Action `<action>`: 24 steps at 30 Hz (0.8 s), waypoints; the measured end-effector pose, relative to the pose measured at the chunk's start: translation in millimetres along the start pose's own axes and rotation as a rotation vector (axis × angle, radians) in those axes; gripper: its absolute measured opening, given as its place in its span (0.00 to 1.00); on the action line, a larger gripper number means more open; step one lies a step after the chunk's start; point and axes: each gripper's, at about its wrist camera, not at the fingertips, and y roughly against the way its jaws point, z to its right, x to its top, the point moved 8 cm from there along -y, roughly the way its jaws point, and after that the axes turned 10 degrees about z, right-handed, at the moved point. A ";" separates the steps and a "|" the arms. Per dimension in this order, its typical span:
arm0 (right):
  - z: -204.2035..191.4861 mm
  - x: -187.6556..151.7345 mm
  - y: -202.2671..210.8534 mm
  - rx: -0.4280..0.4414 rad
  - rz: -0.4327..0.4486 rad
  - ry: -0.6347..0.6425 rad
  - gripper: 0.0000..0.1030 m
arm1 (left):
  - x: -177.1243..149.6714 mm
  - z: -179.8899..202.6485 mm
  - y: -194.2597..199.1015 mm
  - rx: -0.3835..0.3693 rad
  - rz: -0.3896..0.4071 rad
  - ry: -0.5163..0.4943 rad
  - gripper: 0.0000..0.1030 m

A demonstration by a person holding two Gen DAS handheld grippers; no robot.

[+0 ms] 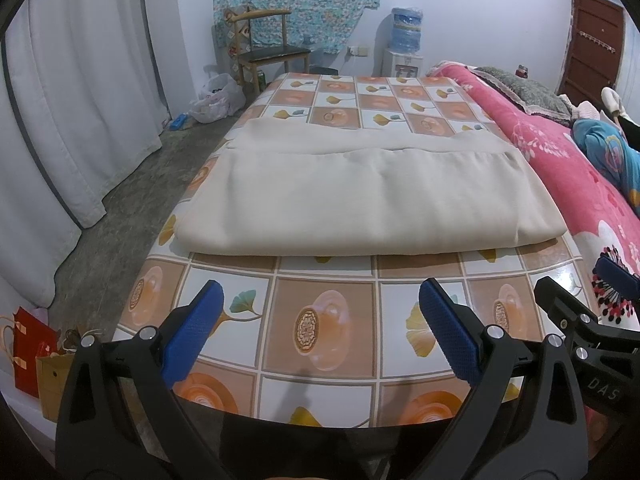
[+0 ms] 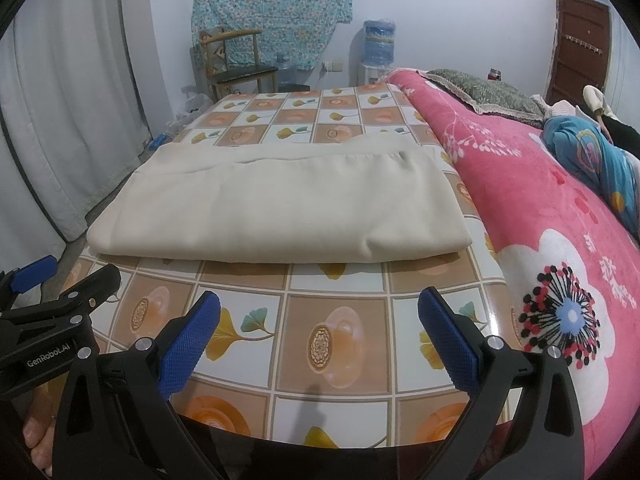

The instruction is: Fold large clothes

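Note:
A large beige cloth (image 1: 360,192) (image 2: 280,208) lies folded in a flat rectangle across the middle of a table with a tiled flower-pattern cover (image 1: 328,320) (image 2: 336,336). My left gripper (image 1: 320,300) hovers over the table's near edge, well short of the cloth, open and empty. My right gripper (image 2: 320,308) hangs beside it at the same edge, also open with nothing between its blue pads. Each gripper shows at the border of the other's view.
A pink flowered blanket (image 2: 552,240) covers a bed along the table's right side, with a person lying on it (image 2: 592,152). White curtains (image 1: 80,100) hang at left. A wooden chair (image 1: 268,52), a water dispenser (image 1: 404,48) and gift bags (image 1: 32,352) stand around.

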 end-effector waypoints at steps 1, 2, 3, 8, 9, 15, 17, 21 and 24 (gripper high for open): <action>-0.1 0.1 0.1 0.000 0.000 0.000 0.94 | 0.1 0.1 0.0 -0.001 0.000 0.001 0.92; -0.3 0.4 0.1 0.000 0.000 0.001 0.94 | 0.2 0.7 -0.2 -0.001 0.001 0.001 0.92; 0.0 0.1 0.0 0.001 0.000 0.002 0.94 | 0.2 0.5 -0.2 0.000 0.001 0.000 0.92; -0.1 -0.2 -0.3 0.002 0.000 0.002 0.94 | 0.0 0.5 -0.5 0.000 0.000 0.002 0.92; -0.2 -0.3 -0.3 0.002 0.000 0.002 0.94 | -0.1 0.3 -0.3 0.000 -0.001 0.001 0.92; -0.1 -0.1 -0.4 0.003 0.000 0.002 0.94 | 0.7 0.5 -0.3 -0.001 0.001 -0.001 0.92; -0.1 0.1 -0.3 0.003 0.001 0.003 0.94 | 0.8 1.4 -0.7 -0.002 0.001 0.000 0.92; -3.7 0.4 0.6 0.009 0.003 0.009 0.94 | 0.8 1.2 -0.6 -0.001 0.001 -0.001 0.92; -6.0 1.5 0.8 0.012 0.004 0.012 0.94 | 0.8 1.3 -0.5 -0.001 0.002 0.000 0.92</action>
